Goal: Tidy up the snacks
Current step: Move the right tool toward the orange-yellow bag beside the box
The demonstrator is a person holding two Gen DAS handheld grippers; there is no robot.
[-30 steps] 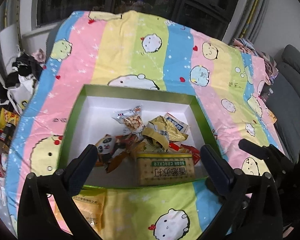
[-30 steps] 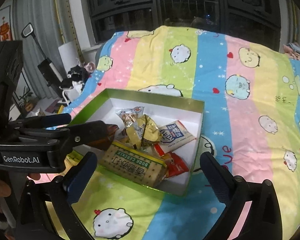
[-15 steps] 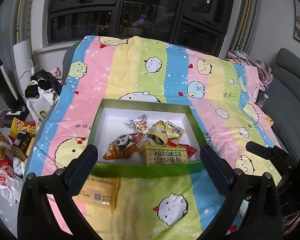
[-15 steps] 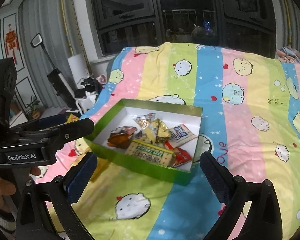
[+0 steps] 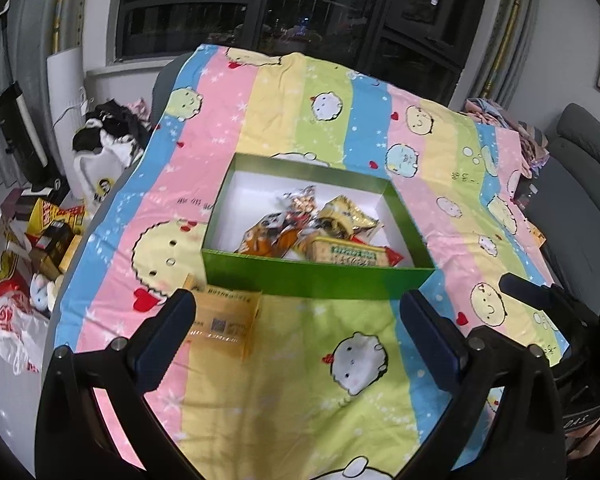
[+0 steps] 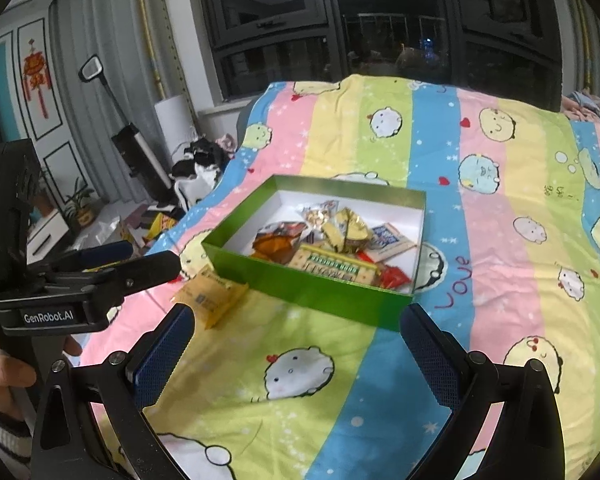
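Observation:
A green box with a white inside sits on the striped cartoon blanket. It holds several snack packets, among them a soda cracker pack at its near side. A yellow snack packet lies on the blanket outside the box, at its near left corner. My left gripper is open and empty, back from the box. My right gripper is open and empty too. The left gripper also shows in the right wrist view, left of the box.
The blanket covers a table or bed with its edge at the left. Bags and snack boxes lie on the floor to the left. A grey sofa stands at the right. Dark windows are behind.
Both grippers have drawn back and up from the box, so it looks smaller and farther. The yellow packet outside the box has come fully into view. Both stay open.

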